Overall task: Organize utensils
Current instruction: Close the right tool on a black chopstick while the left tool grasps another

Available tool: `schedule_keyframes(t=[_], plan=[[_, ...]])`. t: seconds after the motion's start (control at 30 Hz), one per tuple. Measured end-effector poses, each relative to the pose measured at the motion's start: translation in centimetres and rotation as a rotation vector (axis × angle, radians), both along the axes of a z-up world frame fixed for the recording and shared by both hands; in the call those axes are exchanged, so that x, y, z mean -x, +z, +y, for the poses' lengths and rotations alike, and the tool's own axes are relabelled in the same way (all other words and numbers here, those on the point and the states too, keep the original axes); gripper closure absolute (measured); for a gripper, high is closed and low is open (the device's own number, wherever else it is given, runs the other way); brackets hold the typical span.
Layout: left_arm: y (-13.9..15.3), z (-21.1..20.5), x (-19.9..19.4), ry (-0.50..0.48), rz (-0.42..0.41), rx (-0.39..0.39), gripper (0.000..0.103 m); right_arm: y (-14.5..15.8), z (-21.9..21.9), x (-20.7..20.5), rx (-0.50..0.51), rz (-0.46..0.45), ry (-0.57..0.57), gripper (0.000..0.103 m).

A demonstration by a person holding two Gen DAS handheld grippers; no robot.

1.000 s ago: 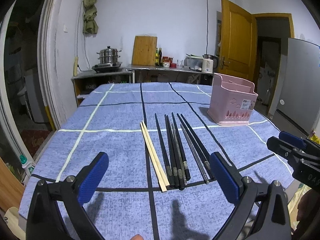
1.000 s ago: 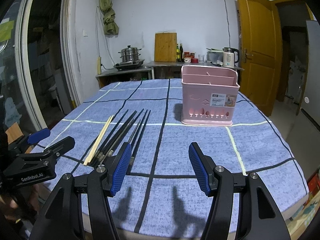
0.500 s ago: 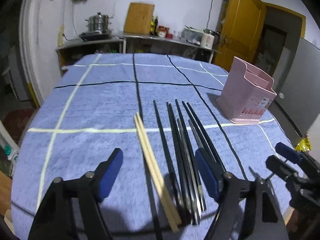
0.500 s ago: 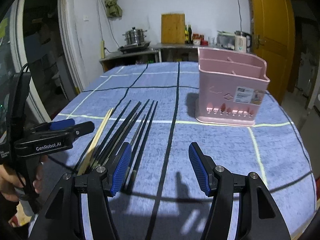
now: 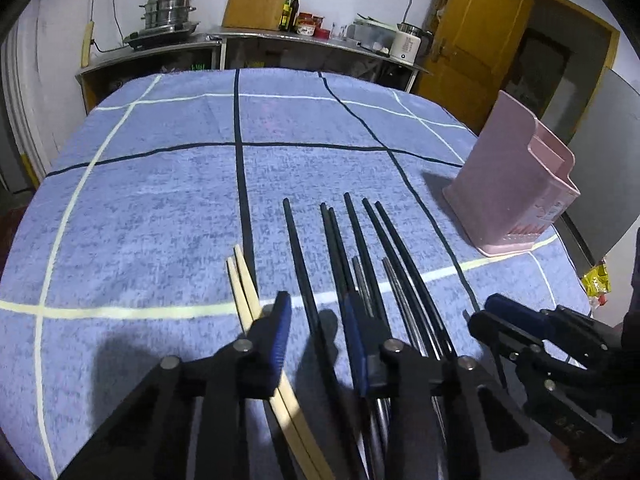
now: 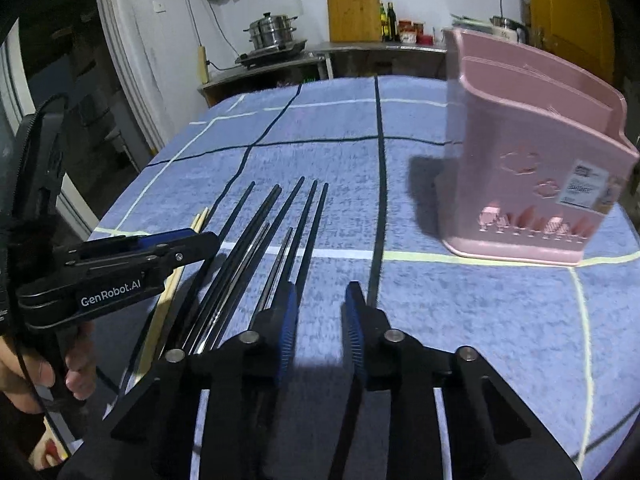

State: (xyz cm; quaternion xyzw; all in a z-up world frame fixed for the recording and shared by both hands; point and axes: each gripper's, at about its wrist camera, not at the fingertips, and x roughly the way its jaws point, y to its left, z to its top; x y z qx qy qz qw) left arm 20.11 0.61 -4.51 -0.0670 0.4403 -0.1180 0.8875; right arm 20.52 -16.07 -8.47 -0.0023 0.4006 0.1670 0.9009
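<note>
Blue checked table (image 5: 160, 200), pink caddy (image 5: 516, 196) at 2 o'clock, my left tool (image 5: 316, 336) just narrowed astride one black chopstick (image 5: 298, 256) without pinching it, my right tool (image 6: 320, 320) just narrowed, empty.

Chopsticks (image 5: 352, 264) near ends hidden under left hand-held gripper (image 5: 318, 332).

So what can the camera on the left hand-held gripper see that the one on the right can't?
Only the left wrist view shows the yellow packet beyond the table edge and the right hand-held gripper.

Only the right wrist view shows the person's hand holding the left hand-held gripper, and the label on the pink utensil basket.

Both show the basket, the black chopsticks, the wooden pair, the blue checked cloth and the steamer pot.
</note>
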Motion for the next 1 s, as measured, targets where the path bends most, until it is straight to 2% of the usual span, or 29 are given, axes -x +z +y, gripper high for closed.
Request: schedule_keyframes(t=[0.3, 0.73, 1.0], plan=[[-0.7, 0.0, -1.0, 0.008, 0.025, -0.023, 0.077, -1.2, 1.0, -2.1, 0.006, 0.043, 0.017, 0.085], [-0.7, -0.2, -1.6, 0.01, 0.032, -0.031, 0.078, -1.3, 1.6, -3.6, -0.003, 0.065, 0.017, 0.085], [-0.8, -0.2, -2.2, 0.023, 0.038, -0.053, 0.087, -1.6, 2.1, -4.5, 0.012, 0.069, 0.015, 0.089]])
